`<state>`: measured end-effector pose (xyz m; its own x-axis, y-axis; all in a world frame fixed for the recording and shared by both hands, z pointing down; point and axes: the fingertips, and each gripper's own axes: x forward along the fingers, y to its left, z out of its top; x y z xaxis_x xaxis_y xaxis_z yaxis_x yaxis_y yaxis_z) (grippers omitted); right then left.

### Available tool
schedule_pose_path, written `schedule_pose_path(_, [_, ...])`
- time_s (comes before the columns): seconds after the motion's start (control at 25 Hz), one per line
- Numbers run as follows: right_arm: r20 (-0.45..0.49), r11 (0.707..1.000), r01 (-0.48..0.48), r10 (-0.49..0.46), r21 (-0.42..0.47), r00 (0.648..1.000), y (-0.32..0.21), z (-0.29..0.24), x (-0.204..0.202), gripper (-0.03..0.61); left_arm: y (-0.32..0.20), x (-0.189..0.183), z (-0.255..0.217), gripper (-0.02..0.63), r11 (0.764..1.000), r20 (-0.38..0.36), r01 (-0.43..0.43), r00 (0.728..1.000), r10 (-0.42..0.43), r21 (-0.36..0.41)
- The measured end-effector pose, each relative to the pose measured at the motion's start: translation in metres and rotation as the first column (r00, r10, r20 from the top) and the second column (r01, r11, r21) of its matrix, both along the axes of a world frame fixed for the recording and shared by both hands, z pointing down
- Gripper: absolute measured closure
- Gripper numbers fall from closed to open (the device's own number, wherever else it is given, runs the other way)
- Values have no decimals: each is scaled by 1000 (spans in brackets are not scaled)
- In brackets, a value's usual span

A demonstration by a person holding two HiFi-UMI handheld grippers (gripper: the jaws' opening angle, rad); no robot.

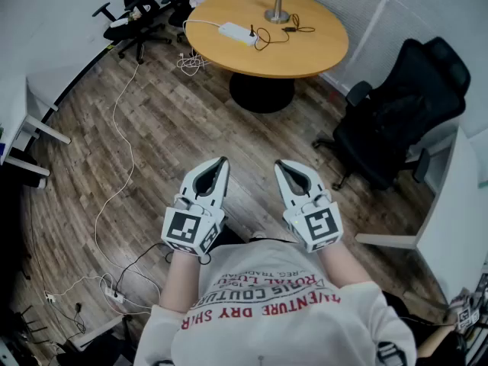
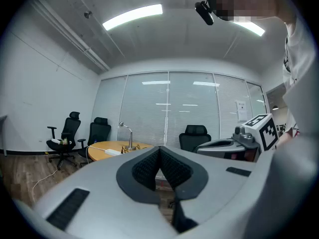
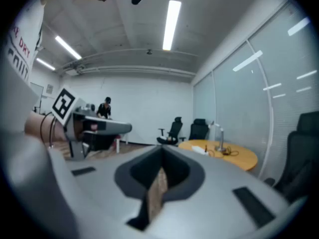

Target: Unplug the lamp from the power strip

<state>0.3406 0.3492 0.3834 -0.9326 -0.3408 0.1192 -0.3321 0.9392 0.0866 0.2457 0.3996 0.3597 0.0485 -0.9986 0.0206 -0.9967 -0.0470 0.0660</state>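
A white power strip [image 1: 238,33] lies on the round wooden table [image 1: 305,52] far ahead. A black cord [image 1: 268,36] is plugged into it and coils toward the lamp's metal base [image 1: 277,14]. My left gripper [image 1: 222,161] and right gripper [image 1: 280,165] hang side by side close to my chest, well short of the table, both shut with nothing between the jaws. In the left gripper view the lamp [image 2: 128,136] and strip [image 2: 112,152] show small beyond the meeting jaw tips [image 2: 159,149]. In the right gripper view the lamp [image 3: 220,139] and table [image 3: 234,156] sit right of the shut tips [image 3: 162,158].
A black office chair [image 1: 396,113] stands right of the table, and two more chairs [image 1: 141,10] stand at the back left. A white cable [image 1: 122,151] trails over the wood floor to a floor strip [image 1: 114,296]. White desks [image 1: 457,219] flank both sides.
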Motion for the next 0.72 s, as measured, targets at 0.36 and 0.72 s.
schedule_pose_path(0.36, [8, 999, -36, 36, -23, 999, -10, 6, -4, 549, -6, -6, 7, 586, 1000, -18, -8, 1000, 8, -6])
schedule_pose_path(0.72, [-3, 986, -125, 126, -107, 992, -34, 17, -26, 549, -19, -34, 19, 586, 999, -30, -25, 999, 24, -40])
